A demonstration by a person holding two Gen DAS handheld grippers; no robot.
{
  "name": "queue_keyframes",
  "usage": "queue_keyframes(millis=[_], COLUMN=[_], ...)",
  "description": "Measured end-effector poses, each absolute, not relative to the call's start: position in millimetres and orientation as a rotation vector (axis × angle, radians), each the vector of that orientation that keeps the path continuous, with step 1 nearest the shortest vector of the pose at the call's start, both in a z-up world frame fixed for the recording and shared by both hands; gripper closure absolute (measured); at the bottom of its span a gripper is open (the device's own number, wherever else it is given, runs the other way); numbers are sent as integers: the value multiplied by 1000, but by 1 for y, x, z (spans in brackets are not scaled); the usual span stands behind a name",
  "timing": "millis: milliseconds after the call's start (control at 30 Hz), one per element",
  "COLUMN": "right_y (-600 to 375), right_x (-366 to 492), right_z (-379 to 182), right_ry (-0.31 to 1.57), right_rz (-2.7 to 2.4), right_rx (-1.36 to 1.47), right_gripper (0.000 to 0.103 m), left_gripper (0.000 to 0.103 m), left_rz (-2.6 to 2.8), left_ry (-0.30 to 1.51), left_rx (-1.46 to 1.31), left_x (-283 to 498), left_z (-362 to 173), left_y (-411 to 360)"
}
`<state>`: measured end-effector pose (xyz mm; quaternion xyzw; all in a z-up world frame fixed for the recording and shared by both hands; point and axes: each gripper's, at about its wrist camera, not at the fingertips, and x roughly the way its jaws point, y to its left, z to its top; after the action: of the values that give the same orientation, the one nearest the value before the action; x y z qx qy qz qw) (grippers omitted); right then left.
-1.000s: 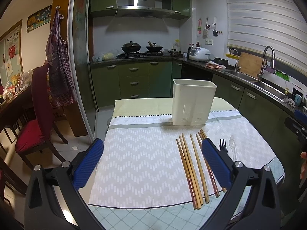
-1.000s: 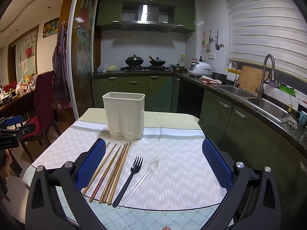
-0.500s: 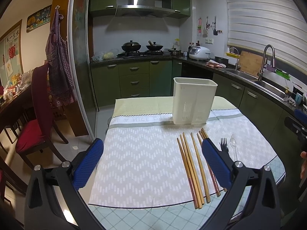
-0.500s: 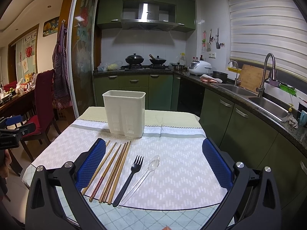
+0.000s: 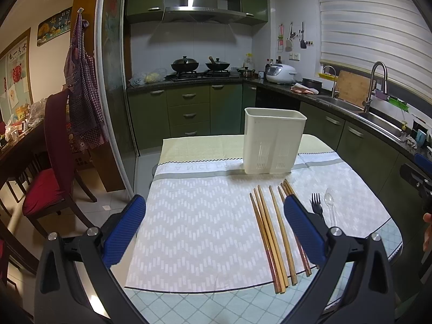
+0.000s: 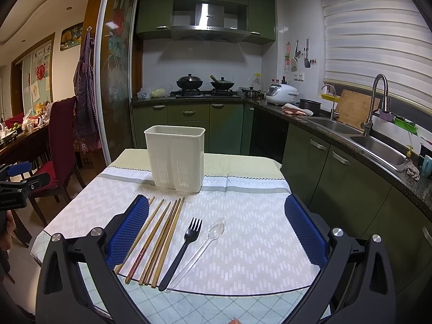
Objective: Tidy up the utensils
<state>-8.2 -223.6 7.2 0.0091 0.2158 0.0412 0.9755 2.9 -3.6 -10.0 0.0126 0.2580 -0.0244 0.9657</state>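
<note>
**Nothing lifted yet: both grippers hold off, barely shifted**

Over the last second almost nothing has changed. Left gripper (image 5: 214,222) has the same view as before, with only a slight drift; right gripper (image 6: 216,225) likewise. Both sets of fingers spread wide, empty.

Utensils unmoved on the cloth-covered worktop (image 6: 243,248): chopsticks (image 6: 159,236) in a loose fan, black fork (image 6: 183,245) just beside them, clear spoon (image 6: 208,241) next to the fork. White holder (image 6: 175,159) stands upright behind them, apart from the chopstick tips. Its inside can't be seen from this low angle; probably empty.

Reading: task not started. No utensil sits in the holder as far as visible; first pick is pending, likely from the row in front of the right gripper.
</note>
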Motion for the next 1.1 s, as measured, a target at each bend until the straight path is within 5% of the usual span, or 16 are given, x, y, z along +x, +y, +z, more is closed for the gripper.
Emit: queue_keyframes(millis=[433,700,800,1100], right_y=[-224,-231,-234,-252], right_x=[-6,24,34,59], right_z=[5,-16,-20,-24], right_ry=[453,596,615,712], right_rz=[99,129,138,184], right_rx=[34,77,87,170], right_gripper=[4,4,4,4], left_gripper=[5,7,22,46], left_rz=[-49,-96,-138,-205], left_ry=[528,717,837,1112], left_rx=[25,40,62,52], left_x=[4,37,60,113], left_z=[-11,-27,-34,-71], left_y=[-5,-22,-36,-71])
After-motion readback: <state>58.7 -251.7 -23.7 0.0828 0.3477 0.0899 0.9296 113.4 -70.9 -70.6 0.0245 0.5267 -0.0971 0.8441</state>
